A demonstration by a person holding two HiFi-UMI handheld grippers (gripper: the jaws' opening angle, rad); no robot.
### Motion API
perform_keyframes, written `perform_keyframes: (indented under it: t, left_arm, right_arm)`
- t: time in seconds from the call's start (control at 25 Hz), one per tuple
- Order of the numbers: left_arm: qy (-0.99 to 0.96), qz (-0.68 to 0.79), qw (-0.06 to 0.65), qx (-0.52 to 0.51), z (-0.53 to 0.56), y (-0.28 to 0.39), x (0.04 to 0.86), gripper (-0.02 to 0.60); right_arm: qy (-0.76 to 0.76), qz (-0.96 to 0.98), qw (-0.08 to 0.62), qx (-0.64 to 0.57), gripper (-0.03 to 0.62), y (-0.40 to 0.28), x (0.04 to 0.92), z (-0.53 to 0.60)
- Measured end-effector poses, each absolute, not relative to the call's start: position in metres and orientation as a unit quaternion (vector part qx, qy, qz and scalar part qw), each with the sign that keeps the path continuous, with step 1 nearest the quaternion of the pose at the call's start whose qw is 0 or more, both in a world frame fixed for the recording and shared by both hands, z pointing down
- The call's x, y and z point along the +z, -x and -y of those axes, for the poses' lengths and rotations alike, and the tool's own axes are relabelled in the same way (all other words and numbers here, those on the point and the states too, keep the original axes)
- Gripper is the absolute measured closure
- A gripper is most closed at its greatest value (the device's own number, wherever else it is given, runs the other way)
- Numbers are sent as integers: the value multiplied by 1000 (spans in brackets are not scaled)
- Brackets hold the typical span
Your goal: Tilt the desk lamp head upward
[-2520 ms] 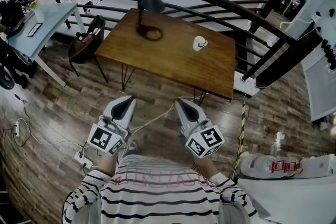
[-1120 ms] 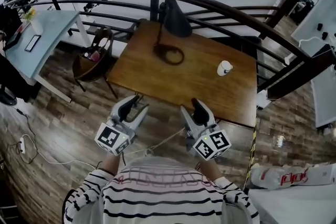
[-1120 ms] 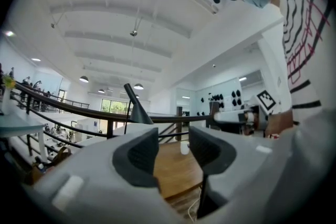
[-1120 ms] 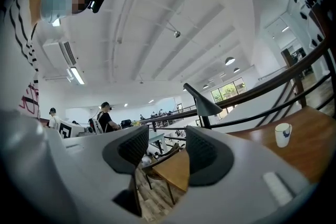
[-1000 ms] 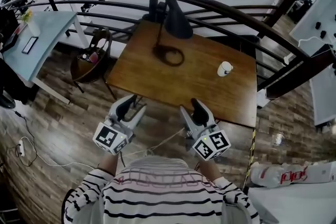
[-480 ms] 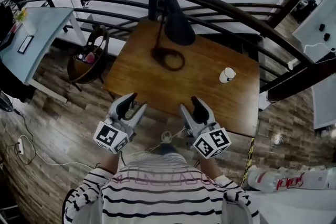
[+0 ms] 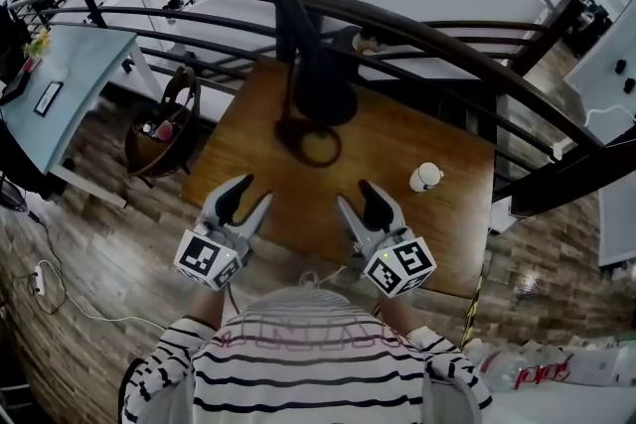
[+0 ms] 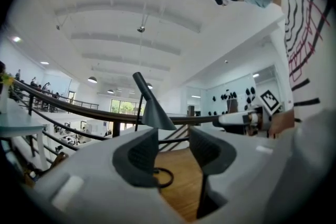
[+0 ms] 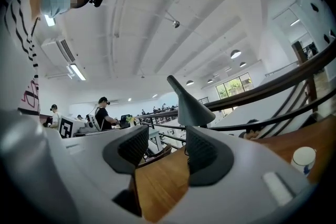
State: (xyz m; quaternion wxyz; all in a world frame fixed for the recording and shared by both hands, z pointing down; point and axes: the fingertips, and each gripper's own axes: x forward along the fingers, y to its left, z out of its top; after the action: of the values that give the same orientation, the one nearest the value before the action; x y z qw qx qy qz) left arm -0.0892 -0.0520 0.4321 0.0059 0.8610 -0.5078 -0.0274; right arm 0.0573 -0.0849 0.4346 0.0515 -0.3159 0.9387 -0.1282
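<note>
A black desk lamp stands at the far side of the wooden table [image 7: 397, 139]. Its cone head [image 7: 323, 84] points down over the ring base [image 7: 308, 142]. In the left gripper view the cone head [image 8: 155, 112] shows above the jaws and the ring base [image 8: 164, 178] between them. In the right gripper view the lamp head [image 9: 192, 103] is straight ahead. My left gripper [image 7: 248, 198] and right gripper [image 7: 359, 203] hover side by side over the table's near edge, well short of the lamp. Both are open with nothing between their fingers.
A white cup [image 7: 425, 177] stands on the table's right part, also the cup [image 9: 304, 158] low right in the right gripper view. A dark curved railing [image 7: 427, 35] runs just behind the table. A chair with a bag [image 7: 159, 122] and a pale blue desk [image 7: 60, 65] are at the left.
The person has stepped up to the table. Both grippers, earlier over the floor, now reach over the near edge, and the lamp is closer. Jaws stay as wide as before.
</note>
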Motion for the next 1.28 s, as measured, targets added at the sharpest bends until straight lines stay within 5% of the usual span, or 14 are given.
perform_keyframes:
  t: [1.28]
  left_arm:
    - [-893,449,-16,44,254,151,454,407]
  right_arm:
    - [380,-913,32,-143,364,-5,453,225]
